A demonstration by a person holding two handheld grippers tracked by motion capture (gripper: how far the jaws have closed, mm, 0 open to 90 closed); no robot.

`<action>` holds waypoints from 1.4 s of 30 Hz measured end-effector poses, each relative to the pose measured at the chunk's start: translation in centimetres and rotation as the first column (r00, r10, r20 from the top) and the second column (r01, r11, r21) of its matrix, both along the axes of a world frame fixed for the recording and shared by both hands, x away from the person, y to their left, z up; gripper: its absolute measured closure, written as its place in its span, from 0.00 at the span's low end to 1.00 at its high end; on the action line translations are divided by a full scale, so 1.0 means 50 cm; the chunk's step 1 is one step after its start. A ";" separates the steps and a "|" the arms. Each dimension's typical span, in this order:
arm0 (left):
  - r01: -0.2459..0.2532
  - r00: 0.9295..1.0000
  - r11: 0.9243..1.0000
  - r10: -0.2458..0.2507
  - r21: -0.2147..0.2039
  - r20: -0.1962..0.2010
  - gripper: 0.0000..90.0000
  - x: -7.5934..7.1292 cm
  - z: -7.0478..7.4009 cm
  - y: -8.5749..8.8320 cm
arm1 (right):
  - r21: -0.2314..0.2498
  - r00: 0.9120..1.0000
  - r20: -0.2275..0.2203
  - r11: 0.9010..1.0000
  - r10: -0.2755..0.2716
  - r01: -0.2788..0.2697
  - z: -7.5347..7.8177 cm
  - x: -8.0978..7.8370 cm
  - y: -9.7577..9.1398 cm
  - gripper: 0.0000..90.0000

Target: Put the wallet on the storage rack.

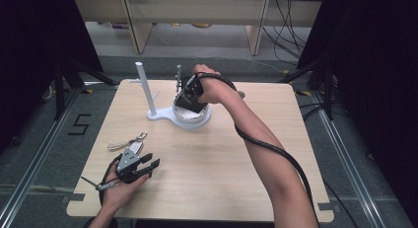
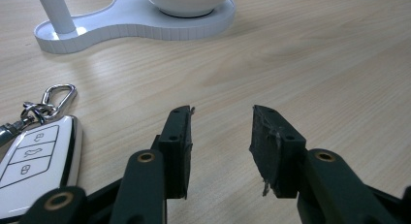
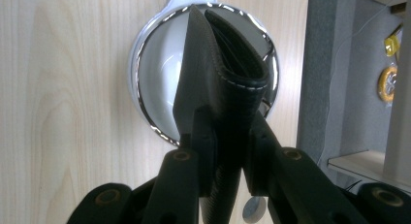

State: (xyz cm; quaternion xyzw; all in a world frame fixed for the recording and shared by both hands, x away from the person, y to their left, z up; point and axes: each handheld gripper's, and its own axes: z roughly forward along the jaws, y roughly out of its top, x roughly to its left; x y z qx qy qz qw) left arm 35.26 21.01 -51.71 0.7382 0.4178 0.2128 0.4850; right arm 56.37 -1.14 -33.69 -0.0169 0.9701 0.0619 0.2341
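Hanging over the bowl (image 1: 191, 117) in the high view, the right gripper (image 1: 190, 92) clamped a wallet (image 1: 189, 100); the left gripper (image 2: 220, 136) sat open, empty, beside a key fob (image 2: 39, 153); the right gripper view showed jaws pinching the wallet (image 3: 220, 78) at its folded edge, seemingly soft, light leather.

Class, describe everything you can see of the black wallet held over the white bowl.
The black wallet looks like leather, folded, with pale stitching along its rounded edge. The right hand-held gripper clamps it between both jaws, folded edge pointing away from the camera. It hangs directly above the round white bowl on the white stand at the far side of the wooden table. Whether it touches the bowl cannot be told.
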 end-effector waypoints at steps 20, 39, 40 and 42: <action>0.013 1.000 1.000 -0.013 0.008 -0.005 0.65 -0.003 -0.003 -0.006 | -0.068 1.000 0.004 0.998 0.017 -0.017 -0.039 0.013 0.033 0.86; -0.021 1.000 1.000 0.021 0.004 0.015 0.62 -0.005 0.000 -0.002 | 0.241 0.983 0.141 0.967 -0.117 0.081 0.016 0.022 -0.055 0.49; -0.021 1.000 1.000 0.021 0.004 0.015 0.61 -0.005 0.000 -0.002 | 0.258 0.983 0.112 0.959 -0.148 0.115 0.016 0.015 -0.064 0.49; -0.026 0.999 1.000 0.026 0.005 0.023 0.59 -0.004 0.000 0.001 | 0.279 0.982 0.082 0.949 -0.173 0.144 0.016 0.005 -0.083 0.48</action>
